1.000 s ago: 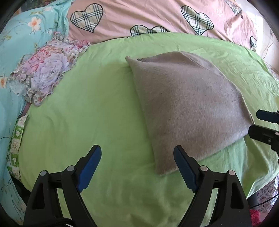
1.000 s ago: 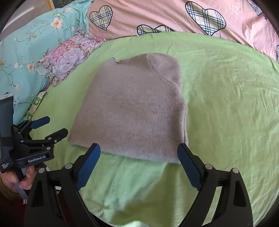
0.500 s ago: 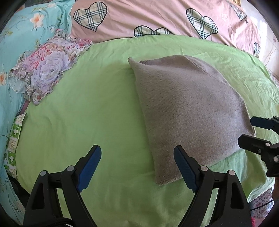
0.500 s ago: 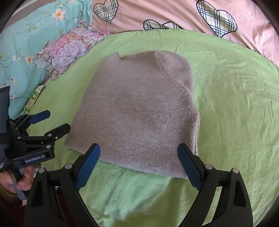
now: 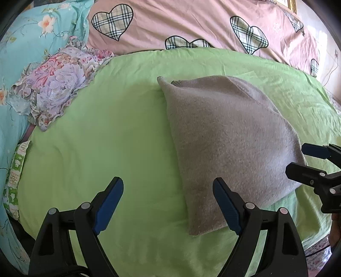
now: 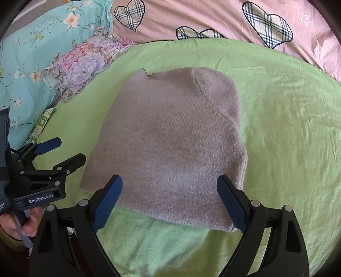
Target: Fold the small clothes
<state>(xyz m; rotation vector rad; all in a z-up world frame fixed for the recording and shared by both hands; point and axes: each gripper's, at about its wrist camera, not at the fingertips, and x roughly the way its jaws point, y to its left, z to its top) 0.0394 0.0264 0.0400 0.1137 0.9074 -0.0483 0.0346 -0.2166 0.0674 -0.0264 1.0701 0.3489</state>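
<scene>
A grey knitted garment [image 5: 230, 136] [image 6: 170, 144] lies folded into a rough rectangle on the green sheet [image 5: 110, 136] [image 6: 287, 132]. My left gripper [image 5: 168, 204] is open, hovering over the sheet just left of the garment's near corner, with its right finger over the garment's edge. My right gripper [image 6: 170, 202] is open above the garment's near edge, nothing between its fingers. Each gripper shows in the other's view: the right one [image 5: 298, 159] at the garment's right corner, the left one [image 6: 64, 151] at its left corner, both open.
A floral ruffled cushion [image 5: 55, 83] [image 6: 89, 64] lies at the sheet's far left. A pink duvet with plaid hearts [image 5: 191, 23] [image 6: 223, 19] borders the back, a turquoise floral cover [image 5: 23, 36] the left. A hand [image 6: 19, 225] holds the left gripper's handle.
Both grippers have moved in closer over the garment's near edge, so it looks larger. The garment itself has not moved, and both grippers stay open.
</scene>
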